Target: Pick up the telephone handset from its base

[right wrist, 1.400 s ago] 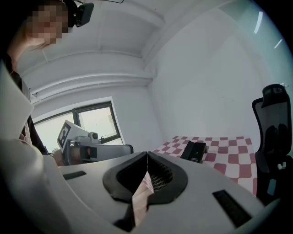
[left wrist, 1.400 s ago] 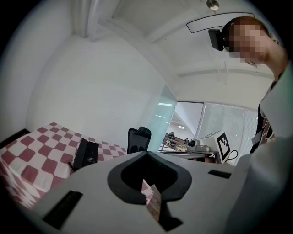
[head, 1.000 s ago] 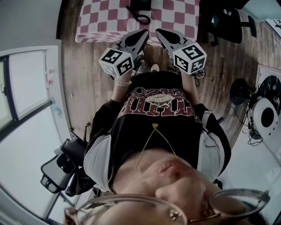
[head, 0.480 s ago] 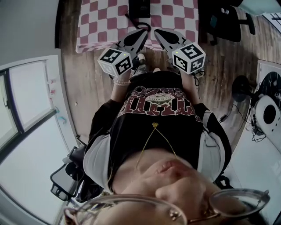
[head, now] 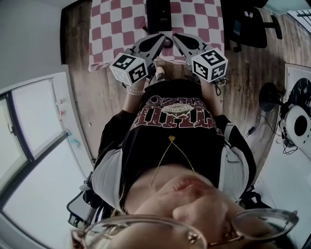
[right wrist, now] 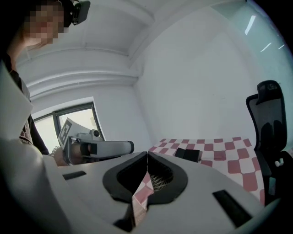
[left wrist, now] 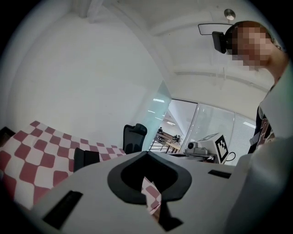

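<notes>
A black telephone sits near the front edge of a table under a red-and-white checked cloth; at this size I cannot tell the handset from the base. It also shows as a dark block in the left gripper view and the right gripper view. My left gripper and right gripper are held side by side, pointing at the table's front edge just short of the telephone. Both are shut with nothing between the jaws, as seen up close on the left gripper and the right gripper.
A black office chair stands right of the table, also in the right gripper view. Round equipment with cables lies on the wooden floor at the right. Glass partitions line the left. Another dark chair is behind me.
The table and telephone have slid lower in the head view as I came closer. Both grippers now reach over the table's front edge, still shut and empty.
</notes>
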